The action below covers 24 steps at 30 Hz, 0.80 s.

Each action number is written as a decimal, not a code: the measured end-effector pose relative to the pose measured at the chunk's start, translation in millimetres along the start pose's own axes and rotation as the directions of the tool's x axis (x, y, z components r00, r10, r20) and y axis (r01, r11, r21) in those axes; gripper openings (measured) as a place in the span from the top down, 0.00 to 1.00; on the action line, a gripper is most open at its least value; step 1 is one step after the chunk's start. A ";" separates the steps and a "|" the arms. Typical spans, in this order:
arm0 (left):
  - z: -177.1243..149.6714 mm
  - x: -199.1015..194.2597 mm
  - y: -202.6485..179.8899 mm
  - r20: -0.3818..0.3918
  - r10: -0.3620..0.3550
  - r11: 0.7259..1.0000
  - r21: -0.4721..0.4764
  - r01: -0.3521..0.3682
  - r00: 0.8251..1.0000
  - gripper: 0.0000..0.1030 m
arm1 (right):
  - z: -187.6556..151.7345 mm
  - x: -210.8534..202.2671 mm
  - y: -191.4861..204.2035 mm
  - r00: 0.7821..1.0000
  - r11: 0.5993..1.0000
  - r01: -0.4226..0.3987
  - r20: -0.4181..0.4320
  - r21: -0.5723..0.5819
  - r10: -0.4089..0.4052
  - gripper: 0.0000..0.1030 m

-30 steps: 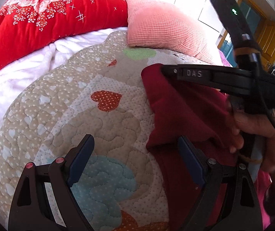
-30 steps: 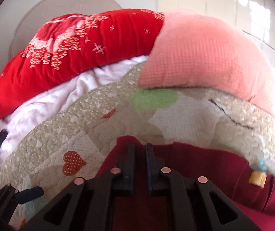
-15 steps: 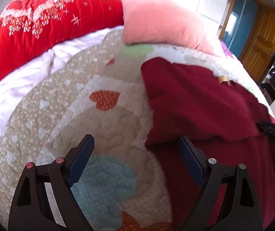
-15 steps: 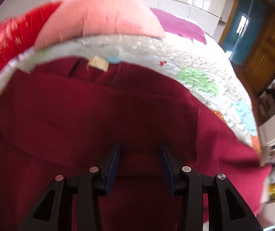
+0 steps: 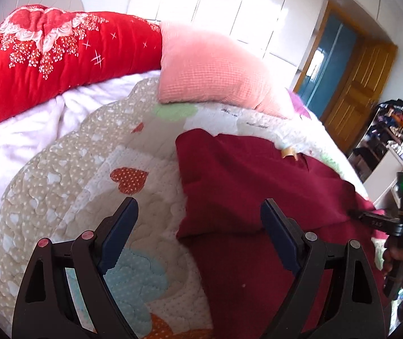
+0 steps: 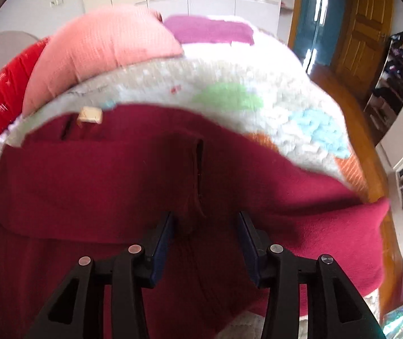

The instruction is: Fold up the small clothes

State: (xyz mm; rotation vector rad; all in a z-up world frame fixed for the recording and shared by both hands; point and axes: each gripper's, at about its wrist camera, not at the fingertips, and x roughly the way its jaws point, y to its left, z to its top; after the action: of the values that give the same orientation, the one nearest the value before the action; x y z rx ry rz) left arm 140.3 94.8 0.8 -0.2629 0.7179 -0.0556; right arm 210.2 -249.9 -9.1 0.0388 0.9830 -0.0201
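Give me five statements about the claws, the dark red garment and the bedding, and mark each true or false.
1. The left claw is open. True.
2. The right claw is clamped on the pink pillow. False: it is open above the dark red garment; the pink pillow lies far beyond.
3. The garment lies on the quilt. True.
4. The garment is blue. False: dark red.
5. A red floral duvet lies beside the pink pillow. True.

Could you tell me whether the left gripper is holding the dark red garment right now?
No, the left gripper is open, its fingers apart above the garment and the quilt.
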 end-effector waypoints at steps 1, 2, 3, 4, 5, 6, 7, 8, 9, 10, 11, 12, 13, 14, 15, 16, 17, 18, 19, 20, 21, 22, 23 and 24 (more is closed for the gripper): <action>-1.0 6.8 0.3 -0.035 0.020 1.000 0.005 -0.020 0.999 0.14 | -0.8 -6.0 -2.4 1.000 1.000 -0.009 0.015 0.013 0.009 0.58; -3.7 16.2 1.6 -0.080 0.042 0.999 0.009 -0.041 0.996 0.14 | -1.3 -13.6 -5.1 1.000 1.000 -0.015 0.018 0.024 0.015 0.58; -7.7 28.1 3.2 -0.141 0.072 0.997 0.014 -0.070 0.987 0.14 | -3.7 -23.0 -10.1 0.999 0.998 -0.032 0.028 0.045 0.031 0.58; -10.2 37.4 4.5 -0.188 0.090 0.996 0.015 -0.088 0.978 0.14 | -8.2 -33.6 -18.8 0.997 0.995 -0.058 0.050 0.075 0.055 0.58; -12.1 42.3 4.8 -0.207 0.095 0.995 0.017 -0.093 0.974 0.14 | -14.2 -43.0 -29.9 0.995 0.991 -0.075 0.068 0.107 0.068 0.55; -11.9 39.9 3.1 -0.193 0.100 0.995 0.026 -0.096 0.976 0.14 | -23.0 -52.1 -39.8 0.994 0.988 -0.081 0.081 0.135 0.071 0.54; -12.1 36.8 1.1 -0.181 0.103 0.995 0.034 -0.098 0.978 0.14 | -32.0 -61.2 -55.0 0.993 0.981 -0.089 0.096 0.173 0.073 0.53; -12.2 34.7 -0.8 -0.173 0.101 0.995 0.043 -0.095 0.980 0.14 | -39.0 -66.5 -68.6 0.992 0.974 -0.094 0.104 0.207 0.074 0.50; -12.9 33.2 -2.4 -0.174 0.102 0.994 0.048 -0.095 0.979 0.14 | -49.1 -72.4 -87.7 0.992 0.962 -0.094 0.103 0.256 0.070 0.49; -12.7 31.9 -3.6 -0.179 0.107 0.994 0.047 -0.100 0.978 0.14 | -55.6 -74.4 -102.4 0.993 0.953 -0.089 0.097 0.291 0.063 0.48; -11.3 27.0 -6.3 -0.175 0.101 0.995 0.042 -0.095 0.979 0.14 | -62.0 -76.0 -116.3 0.995 0.942 -0.080 0.089 0.326 0.054 0.48; -8.8 22.3 -8.5 -0.162 0.085 0.996 0.040 -0.080 0.983 0.14 | -68.6 -76.7 -133.6 0.996 0.927 -0.068 0.078 0.369 0.042 0.47; -6.6 15.4 -11.5 -0.147 0.074 0.997 0.043 -0.068 0.986 0.14 | -75.1 -77.4 -151.1 0.997 0.909 -0.063 0.071 0.412 0.037 0.47; -4.1 4.9 -18.2 -0.124 0.071 0.996 0.053 -0.065 0.990 0.14 | -79.9 -77.3 -164.6 0.996 0.892 -0.070 0.073 0.446 0.042 0.47; -3.0 -2.2 -24.5 -0.107 0.072 0.996 0.064 -0.065 0.992 0.14 | -85.2 -77.8 -179.5 0.996 0.873 -0.078 0.074 0.482 0.048 0.47; -2.7 -9.1 -30.5 -0.091 0.068 0.995 0.077 -0.061 0.994 0.14 | -89.7 -77.9 -193.2 0.996 0.854 -0.079 0.073 0.514 0.048 0.47; -2.5 -14.5 -37.2 -0.081 0.063 0.994 0.093 -0.055 0.995 0.14 | -93.2 -77.1 -204.9 0.996 0.841 -0.081 0.075 0.535 0.048 0.46; -3.6 -18.2 -45.2 -0.083 0.061 0.993 0.109 -0.052 0.995 0.14 | -96.1 -75.2 -214.9 0.996 0.830 -0.085 0.073 0.551 0.054 0.45; -5.2 -18.6 -52.1 -0.096 0.060 0.992 0.119 -0.048 0.994 0.14 | -101.0 -71.5 -225.1 0.996 0.812 -0.094 0.066 0.576 0.068 0.43; -7.7 -17.3 -58.9 -0.114 0.055 0.991 0.126 -0.040 0.992 0.14 | -104.3 -65.8 -234.8 0.994 0.788 -0.105 0.060 0.606 0.087 0.42; -10.7 -14.2 -66.6 -0.139 0.040 0.991 0.131 -0.022 0.989 0.14 | -111.1 -57.0 -246.4 0.992 0.747 -0.126 0.060 0.653 0.115 0.42; -12.9 -10.7 -70.8 -0.160 0.029 0.991 0.131 -0.008 0.987 0.14 | -114.5 -50.0 -254.5 0.988 0.715 -0.144 0.064 0.684 0.138 0.42; -15.9 -7.1 -75.8 -0.183 0.023 0.992 0.127 0.000 0.983 0.14 | -120.7 -42.3 -263.3 0.983 0.672 -0.169 0.074 0.721 0.168 0.39; -19.8 -3.3 -81.0 -0.209 0.017 0.993 0.118 0.008 0.978 0.14 | -126.4 -32.2 -270.8 0.974 0.620 -0.204 0.093 0.757 0.207 0.37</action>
State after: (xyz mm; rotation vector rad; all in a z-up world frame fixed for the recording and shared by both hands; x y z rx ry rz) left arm 128.1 12.8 9.5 -0.1431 0.9219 -0.1226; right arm 77.8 -515.2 -58.7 0.9516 0.9056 -0.2297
